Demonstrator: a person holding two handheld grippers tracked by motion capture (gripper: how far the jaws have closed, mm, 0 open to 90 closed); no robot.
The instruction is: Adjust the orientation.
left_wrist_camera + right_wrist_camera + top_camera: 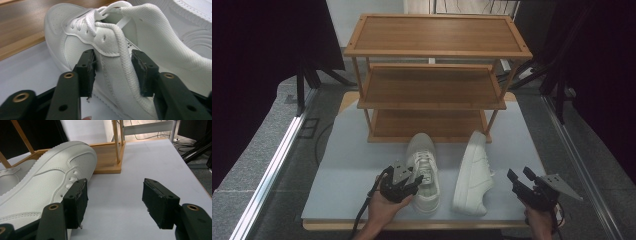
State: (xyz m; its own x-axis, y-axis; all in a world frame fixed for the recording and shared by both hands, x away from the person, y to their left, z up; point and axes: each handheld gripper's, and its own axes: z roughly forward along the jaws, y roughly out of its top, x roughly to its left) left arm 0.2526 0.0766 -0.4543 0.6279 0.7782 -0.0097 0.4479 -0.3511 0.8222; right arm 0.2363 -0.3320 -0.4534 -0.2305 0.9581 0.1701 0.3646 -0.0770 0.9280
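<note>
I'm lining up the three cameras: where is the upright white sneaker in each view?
High view: upright white sneaker at bottom centre, by the left gripper.
Left gripper view: it spans the frame, its side wall between the jaws.
Right gripper view: at the left edge.
Shared landmark: wooden three-tier rack.

Two white shoes (424, 172) (473, 172), one three-tier wooden rack (432, 50), two claws (406, 186) (521, 176).

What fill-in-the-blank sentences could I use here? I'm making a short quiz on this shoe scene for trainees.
1. The left gripper has its jaws on either side of the upright shoe's ____ wall.
2. The other shoe lies on its ____.
3. The wooden rack has ____ shelves.
4. The right gripper holds ____.

Missing words: side; side; three; nothing
</note>
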